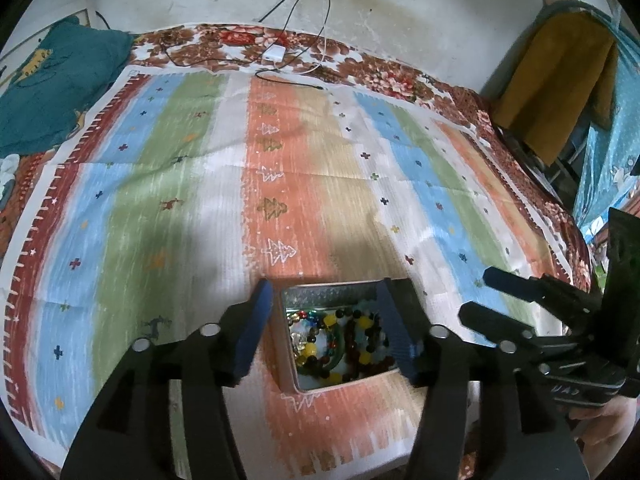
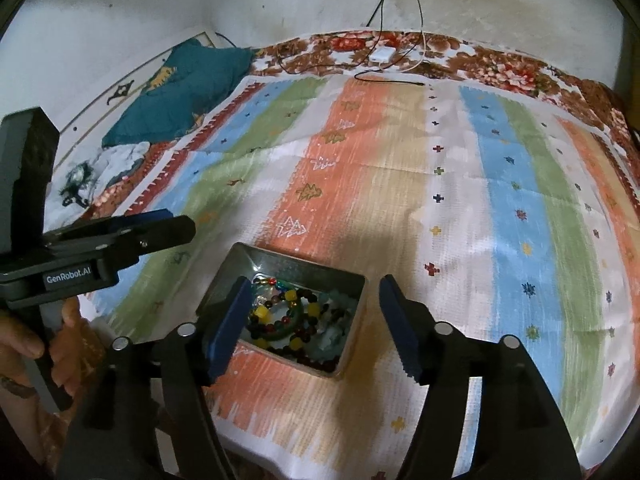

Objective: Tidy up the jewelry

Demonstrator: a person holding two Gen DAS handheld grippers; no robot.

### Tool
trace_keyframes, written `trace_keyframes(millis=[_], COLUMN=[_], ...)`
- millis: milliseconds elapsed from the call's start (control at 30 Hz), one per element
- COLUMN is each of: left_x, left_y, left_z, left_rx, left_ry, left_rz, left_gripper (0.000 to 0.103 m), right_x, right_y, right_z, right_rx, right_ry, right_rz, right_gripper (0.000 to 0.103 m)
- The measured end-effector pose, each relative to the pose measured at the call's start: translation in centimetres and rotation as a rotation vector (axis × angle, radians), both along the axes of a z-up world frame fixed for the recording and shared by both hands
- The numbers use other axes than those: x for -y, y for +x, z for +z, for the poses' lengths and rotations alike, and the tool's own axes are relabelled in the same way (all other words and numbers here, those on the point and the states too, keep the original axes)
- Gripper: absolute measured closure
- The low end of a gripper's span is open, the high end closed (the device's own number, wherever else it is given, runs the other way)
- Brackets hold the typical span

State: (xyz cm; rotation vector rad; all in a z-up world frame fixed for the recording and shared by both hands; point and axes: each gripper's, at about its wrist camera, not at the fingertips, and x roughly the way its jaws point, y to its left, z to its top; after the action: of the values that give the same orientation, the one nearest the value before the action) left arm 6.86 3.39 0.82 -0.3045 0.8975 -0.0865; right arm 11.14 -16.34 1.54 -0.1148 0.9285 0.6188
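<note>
Left gripper [image 1: 324,328] was spread wide, hovering with the tin [image 1: 289,364] between its fingers; right gripper [image 2: 316,324] likewise spread, empty, the tin just below and ahead of its left finger. Risk: the beaded bracelets [image 2: 298,320] lay tangled, so one pinch might drag several or tip the tin. Beads were yellow, dark red, green. Beyond, the striped cloth [image 2: 400,184].

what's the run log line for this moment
step: pre-grasp | left gripper: open, above tin | right gripper: open, near tin | contents: bead bracelets inside | surface: striped cloth
</note>
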Motion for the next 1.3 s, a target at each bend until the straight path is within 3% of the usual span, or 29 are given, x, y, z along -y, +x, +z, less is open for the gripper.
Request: trace_keyframes(millis=[533, 933, 1300], left_x=[1.4, 2.4, 3.0], left_y=[-3.1, -5.3, -6.9], left_z=[-0.9, -1.4, -0.7], left_rx=[0.007, 0.026, 0.104], left_ry=[0.082, 0.165, 0.219], left_rz=[-0.04, -0.038, -0.008], left_gripper=[0.01, 0.006, 0.006], right_x=[1.9, 2.6, 3.3], right_y=[-2.1, -4.3, -6.7], right_z=[0.3, 0.4, 0.7], right_rx=[0.053, 0.091, 0.155], right_ry=[0.023, 0.039, 0.053], right_rz=[-0.031, -0.016, -0.022], right_gripper=[0.013, 0.006, 0.006])
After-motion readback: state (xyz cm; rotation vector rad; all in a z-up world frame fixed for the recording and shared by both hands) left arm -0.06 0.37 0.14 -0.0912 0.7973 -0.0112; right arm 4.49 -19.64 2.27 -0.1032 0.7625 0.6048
